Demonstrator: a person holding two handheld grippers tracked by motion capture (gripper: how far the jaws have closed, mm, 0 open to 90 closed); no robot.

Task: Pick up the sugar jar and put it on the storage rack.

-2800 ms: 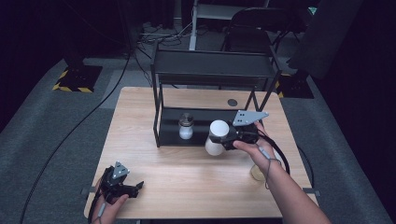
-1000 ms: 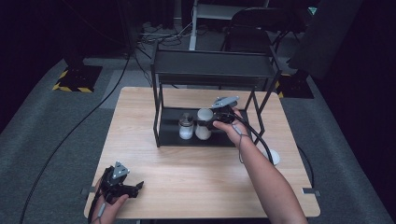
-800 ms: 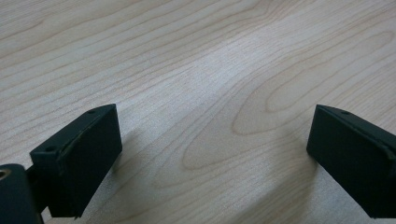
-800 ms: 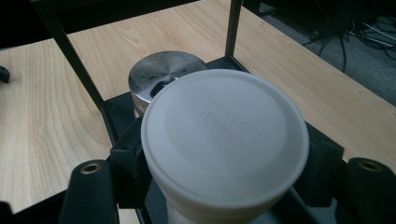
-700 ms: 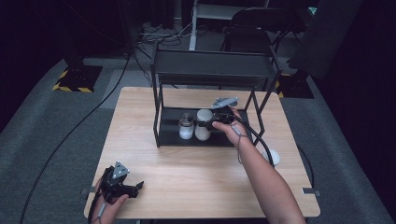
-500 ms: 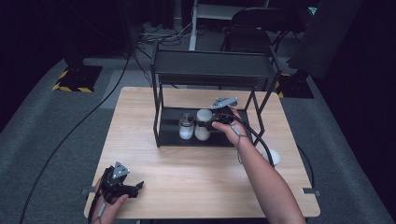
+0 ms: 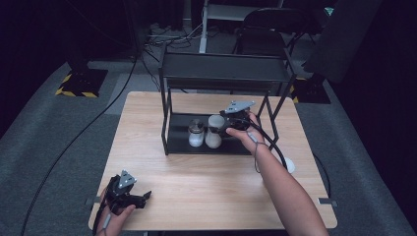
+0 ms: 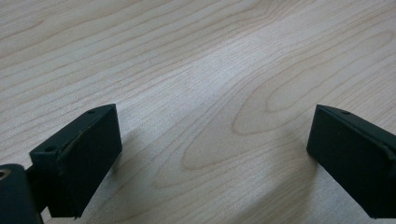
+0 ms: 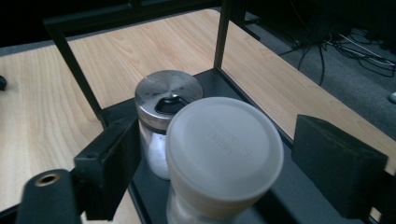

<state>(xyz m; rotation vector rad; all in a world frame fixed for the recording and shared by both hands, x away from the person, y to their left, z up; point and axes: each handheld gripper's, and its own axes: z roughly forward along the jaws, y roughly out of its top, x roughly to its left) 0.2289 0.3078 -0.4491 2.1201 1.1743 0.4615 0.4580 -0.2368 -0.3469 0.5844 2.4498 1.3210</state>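
From above, our right gripper (image 7: 227, 124) reaches under the black rack (image 7: 223, 73). Its own view shows the jaws just opened, clear of the white-lidded jar (image 9: 224, 158) beside the shaker (image 9: 164, 109); back straight out. Our left gripper (image 8: 210, 154) gapes empty over the table (image 8: 196, 60).

White-lidded jar's (image 9: 224, 154) base cut off below; shaker's (image 9: 166, 112) lower body hidden, contents perhaps salt.

I could read no text anywhere. The white-lidded jar (image 9: 224, 154) carried faint embossed lettering on its lid, but from my seat it was too blurred to make out any words.
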